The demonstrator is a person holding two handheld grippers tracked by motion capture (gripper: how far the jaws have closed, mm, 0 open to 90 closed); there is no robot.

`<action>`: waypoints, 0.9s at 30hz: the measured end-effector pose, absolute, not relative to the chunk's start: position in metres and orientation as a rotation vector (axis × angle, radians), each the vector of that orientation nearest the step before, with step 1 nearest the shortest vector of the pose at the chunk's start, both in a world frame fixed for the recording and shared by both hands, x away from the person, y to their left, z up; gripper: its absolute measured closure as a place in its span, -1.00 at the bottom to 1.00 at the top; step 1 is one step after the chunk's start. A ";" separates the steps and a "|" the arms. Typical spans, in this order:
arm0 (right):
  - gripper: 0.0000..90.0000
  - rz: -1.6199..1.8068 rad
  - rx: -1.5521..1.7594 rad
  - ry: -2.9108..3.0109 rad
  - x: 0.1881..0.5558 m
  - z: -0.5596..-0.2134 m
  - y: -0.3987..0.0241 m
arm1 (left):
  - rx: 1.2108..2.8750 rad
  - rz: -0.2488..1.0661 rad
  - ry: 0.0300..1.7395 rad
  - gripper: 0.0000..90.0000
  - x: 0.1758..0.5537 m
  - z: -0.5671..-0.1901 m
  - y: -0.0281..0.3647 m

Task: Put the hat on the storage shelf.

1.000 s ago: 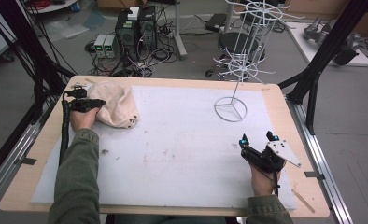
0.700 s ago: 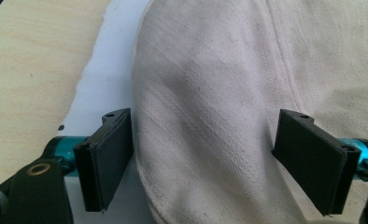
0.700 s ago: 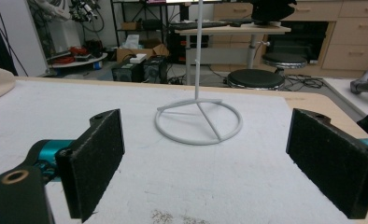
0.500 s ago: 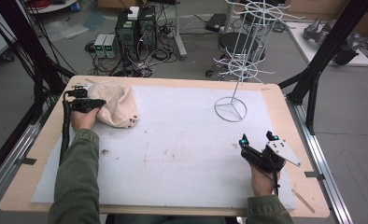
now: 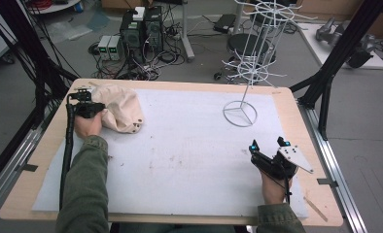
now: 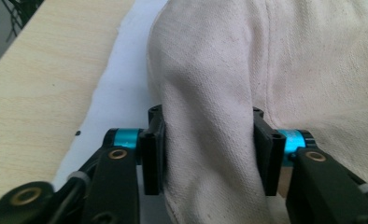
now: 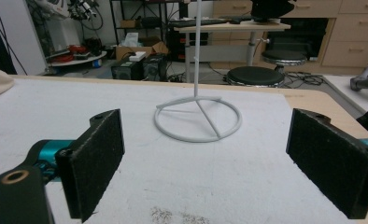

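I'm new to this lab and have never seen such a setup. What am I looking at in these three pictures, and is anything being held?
A person sits at a table covered by a white mat and holds a hand-operated two-jaw gripper in each hand. One picture comes from a camera fixed overhead; the other two come from cameras riding on the grippers, looking along their black jaws. On the mat lie a cream cloth cap at the far left and a white wire stand at the far right. The left gripper has just been closing its jaws, and its pads now squeeze a fold of the cap. The right gripper rests open near the person, facing the stand, with nothing between its jaws.
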State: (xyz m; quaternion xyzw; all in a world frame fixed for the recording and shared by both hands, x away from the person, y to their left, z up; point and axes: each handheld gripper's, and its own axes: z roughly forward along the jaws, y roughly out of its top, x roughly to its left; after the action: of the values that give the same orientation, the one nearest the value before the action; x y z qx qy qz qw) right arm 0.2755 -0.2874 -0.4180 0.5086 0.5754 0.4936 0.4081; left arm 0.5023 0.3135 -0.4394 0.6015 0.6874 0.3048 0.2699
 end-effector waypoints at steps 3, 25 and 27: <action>-0.77 1.258 1.272 1.439 0.274 -0.417 -0.288 | 1.652 0.893 1.867 0.49 0.501 -0.436 0.308; -0.77 1.259 1.273 1.433 0.272 -0.416 -0.288 | 1.622 0.905 1.830 0.81 0.494 -0.422 0.310; -0.77 1.257 1.273 1.432 0.272 -0.416 -0.289 | 1.614 0.917 1.825 0.81 0.492 -0.419 0.309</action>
State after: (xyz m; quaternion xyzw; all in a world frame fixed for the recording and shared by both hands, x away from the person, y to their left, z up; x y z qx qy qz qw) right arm 0.2722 -0.2888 -0.4162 0.5060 0.5693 0.4999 0.4123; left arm 0.4921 0.3093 -0.4187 0.5977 0.6758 0.3397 0.2659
